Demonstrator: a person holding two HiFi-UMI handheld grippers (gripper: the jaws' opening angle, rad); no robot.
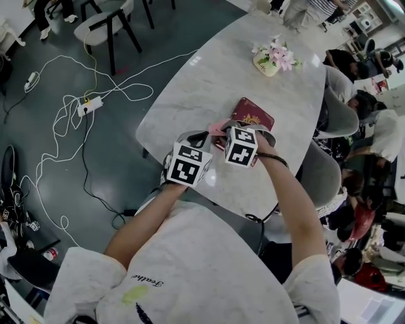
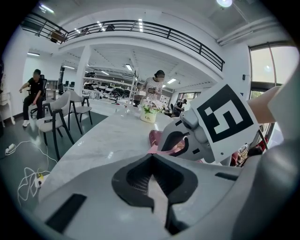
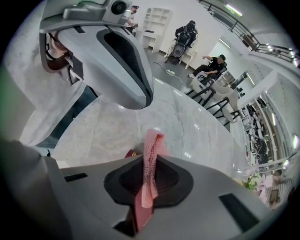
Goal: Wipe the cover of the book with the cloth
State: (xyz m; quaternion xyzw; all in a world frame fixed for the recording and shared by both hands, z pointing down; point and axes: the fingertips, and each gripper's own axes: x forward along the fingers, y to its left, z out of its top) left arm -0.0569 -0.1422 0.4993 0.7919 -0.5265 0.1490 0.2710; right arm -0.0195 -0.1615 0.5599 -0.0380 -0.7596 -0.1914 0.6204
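One book (image 1: 253,118) at centre frame was half hidden behind two grippers. The right gripper (image 3: 150,159) pinched one cloth (image 3: 149,187); the left gripper (image 2: 151,157) was clenched, empty.

Maroon book (image 1: 253,117) lying flat; pink cloth (image 3: 149,161) pinched

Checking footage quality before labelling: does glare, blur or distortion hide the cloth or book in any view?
Head view: even light, mild sheen on the table, book sharp. Left gripper view: heavy fisheye, dark corners, lamp flare at top. Right gripper view: same fisheye; cloth sharp, small highlights on the table behind.
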